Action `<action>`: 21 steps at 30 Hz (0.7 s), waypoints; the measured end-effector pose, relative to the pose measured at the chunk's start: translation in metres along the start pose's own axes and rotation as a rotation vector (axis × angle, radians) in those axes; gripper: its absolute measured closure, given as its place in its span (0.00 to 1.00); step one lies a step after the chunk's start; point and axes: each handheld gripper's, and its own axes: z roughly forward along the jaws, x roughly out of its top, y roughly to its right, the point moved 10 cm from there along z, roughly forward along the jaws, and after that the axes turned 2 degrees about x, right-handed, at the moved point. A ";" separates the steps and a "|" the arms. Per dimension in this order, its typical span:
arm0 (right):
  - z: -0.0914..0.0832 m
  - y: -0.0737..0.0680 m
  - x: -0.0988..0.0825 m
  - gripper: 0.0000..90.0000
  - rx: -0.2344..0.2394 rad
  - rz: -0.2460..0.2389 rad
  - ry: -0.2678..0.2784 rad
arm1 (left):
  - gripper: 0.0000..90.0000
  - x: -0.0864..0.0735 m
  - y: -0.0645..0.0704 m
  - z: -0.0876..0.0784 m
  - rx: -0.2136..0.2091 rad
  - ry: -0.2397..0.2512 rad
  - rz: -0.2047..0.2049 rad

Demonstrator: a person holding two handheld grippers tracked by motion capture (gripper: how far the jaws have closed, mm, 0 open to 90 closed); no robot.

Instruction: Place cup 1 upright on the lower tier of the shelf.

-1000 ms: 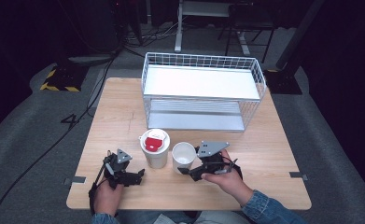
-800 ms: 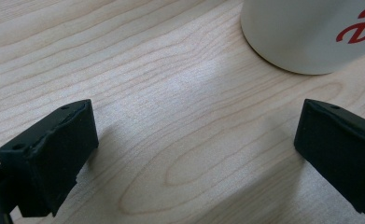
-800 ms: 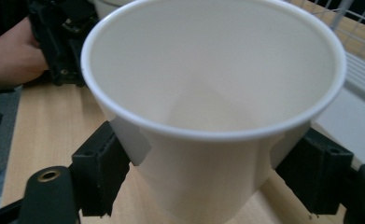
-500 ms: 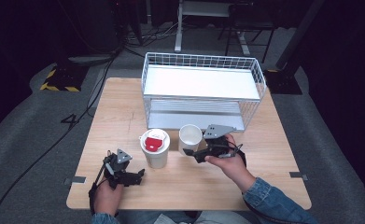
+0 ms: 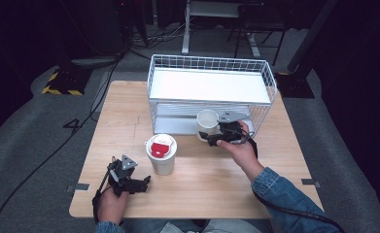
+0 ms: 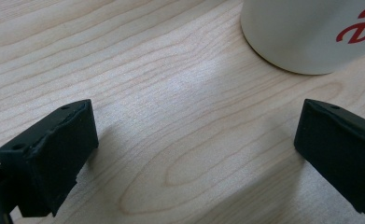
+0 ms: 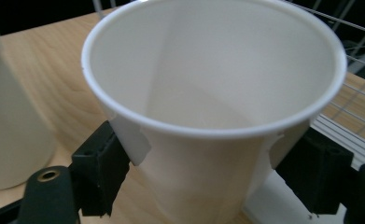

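Note:
My right gripper [image 5: 211, 137] is shut on a white paper cup [image 5: 207, 121] and holds it upright just in front of the white wire rack [image 5: 212, 65]. In the right gripper view the empty cup [image 7: 208, 107] sits between the two black jaws, its wall dented where they press. A taller white cup with a red-marked lid [image 5: 161, 153] stands on the wooden table [image 5: 129, 116] at centre. My left gripper [image 5: 140, 184] rests open on the table just left of that lidded cup. In the left gripper view the lidded cup's base [image 6: 311, 32] sits beyond the spread jaws, with bare wood between them.
The wire rack has a white upper shelf [image 5: 207, 85] and a lower shelf [image 5: 178, 121] open toward me. Beyond the table the grey floor [image 5: 32, 121] carries cables and a yellow-black striped block [image 5: 61, 82]. Metal stand legs [image 5: 187, 29] rise behind the rack.
My right gripper has carried the white paper cup up and away from the lidded cup, toward the front of the wire rack. The left gripper has stayed in place.

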 end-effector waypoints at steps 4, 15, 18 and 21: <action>0.007 0.020 -0.003 0.25 -0.064 0.020 -0.009 | 0.00 0.000 0.000 0.000 0.000 0.000 0.000; 0.019 0.058 -0.017 0.25 -0.191 0.070 -0.005 | 0.00 0.000 0.000 0.000 0.000 0.000 0.000; 0.020 0.066 -0.020 0.25 -0.227 0.064 0.009 | 0.00 0.000 0.000 0.000 0.000 0.000 0.000; 0.021 0.068 -0.019 0.25 -0.246 0.055 0.023 | 0.00 0.000 0.000 0.000 0.000 0.000 0.000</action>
